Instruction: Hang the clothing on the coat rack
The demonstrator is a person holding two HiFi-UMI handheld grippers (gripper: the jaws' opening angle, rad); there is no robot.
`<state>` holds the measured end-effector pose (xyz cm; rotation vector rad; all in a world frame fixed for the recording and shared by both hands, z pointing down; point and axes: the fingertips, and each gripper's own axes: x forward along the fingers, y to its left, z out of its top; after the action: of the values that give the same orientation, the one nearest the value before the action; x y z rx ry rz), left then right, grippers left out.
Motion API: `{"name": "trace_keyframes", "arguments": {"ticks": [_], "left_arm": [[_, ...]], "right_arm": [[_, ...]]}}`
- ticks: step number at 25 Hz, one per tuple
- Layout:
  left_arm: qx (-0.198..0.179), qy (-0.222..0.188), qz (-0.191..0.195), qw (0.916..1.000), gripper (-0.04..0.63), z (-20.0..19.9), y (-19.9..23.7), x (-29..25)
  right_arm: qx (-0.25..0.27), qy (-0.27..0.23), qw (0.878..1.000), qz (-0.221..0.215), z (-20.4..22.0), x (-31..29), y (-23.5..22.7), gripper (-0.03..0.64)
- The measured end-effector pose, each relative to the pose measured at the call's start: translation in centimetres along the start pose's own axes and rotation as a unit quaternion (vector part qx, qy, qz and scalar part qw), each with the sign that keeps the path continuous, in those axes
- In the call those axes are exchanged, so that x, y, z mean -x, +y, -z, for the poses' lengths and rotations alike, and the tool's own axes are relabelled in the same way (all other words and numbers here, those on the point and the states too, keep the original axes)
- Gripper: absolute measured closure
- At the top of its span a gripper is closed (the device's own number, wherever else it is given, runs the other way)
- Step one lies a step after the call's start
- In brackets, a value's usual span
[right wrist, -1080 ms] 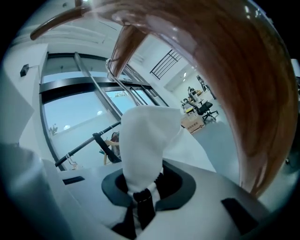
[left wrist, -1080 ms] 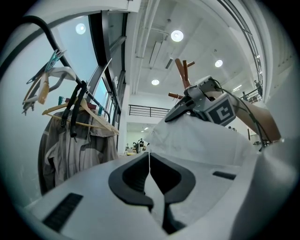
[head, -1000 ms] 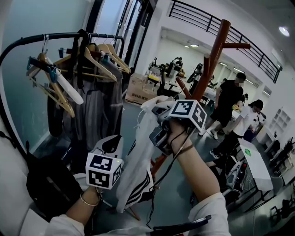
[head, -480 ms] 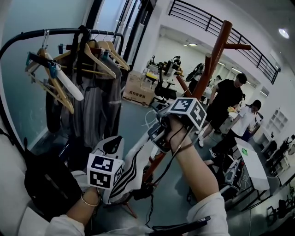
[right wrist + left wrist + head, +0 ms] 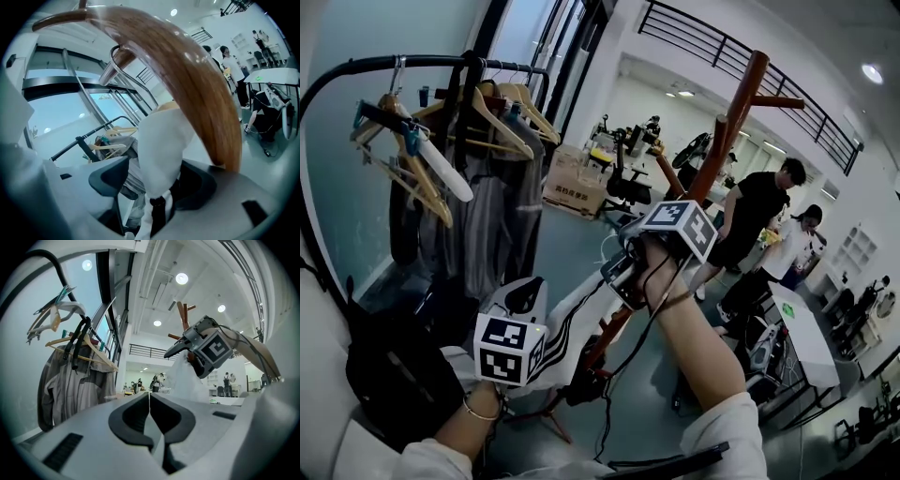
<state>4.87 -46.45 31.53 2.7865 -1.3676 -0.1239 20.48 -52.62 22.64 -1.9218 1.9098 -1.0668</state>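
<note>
A white garment (image 5: pixel 572 323) with black stripes trails from the brown wooden coat rack (image 5: pixel 733 112) down toward my left gripper (image 5: pixel 525 292). In the right gripper view the garment (image 5: pixel 161 145) drapes over a curved peg of the rack (image 5: pixel 197 84) and hangs between the jaws of my right gripper (image 5: pixel 154 173). Those jaws are opening and stand wide, pads off the cloth. In the head view the right gripper (image 5: pixel 623 239) is raised at the rack's trunk. The left gripper (image 5: pixel 150 401) is shut, its pads meeting with nothing seen between them, and it points up at the garment (image 5: pixel 185 376).
A black clothes rail (image 5: pixel 469 67) with wooden hangers and grey garments stands at the left. Cardboard boxes (image 5: pixel 572 183) sit behind it. Two people (image 5: pixel 759 216) stand at the right near a white table (image 5: pixel 806 337). A black bag (image 5: pixel 394 375) lies lower left.
The right jaws have opened and let the garment go. The cloth has dropped from a bunch at the right gripper to a slack trail running down to the left gripper.
</note>
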Motion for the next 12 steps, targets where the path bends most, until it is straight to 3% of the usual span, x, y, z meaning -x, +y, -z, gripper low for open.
{"name": "trace_keyframes", "arguments": {"ticks": [12], "left_arm": [[0.026, -0.026, -0.014, 0.9992, 0.586, -0.8, 1.0, 2.0]], "right_arm": [[0.009, 0.057, 0.998, 0.026, 0.9, 1.7, -0.4, 0.304]]}}
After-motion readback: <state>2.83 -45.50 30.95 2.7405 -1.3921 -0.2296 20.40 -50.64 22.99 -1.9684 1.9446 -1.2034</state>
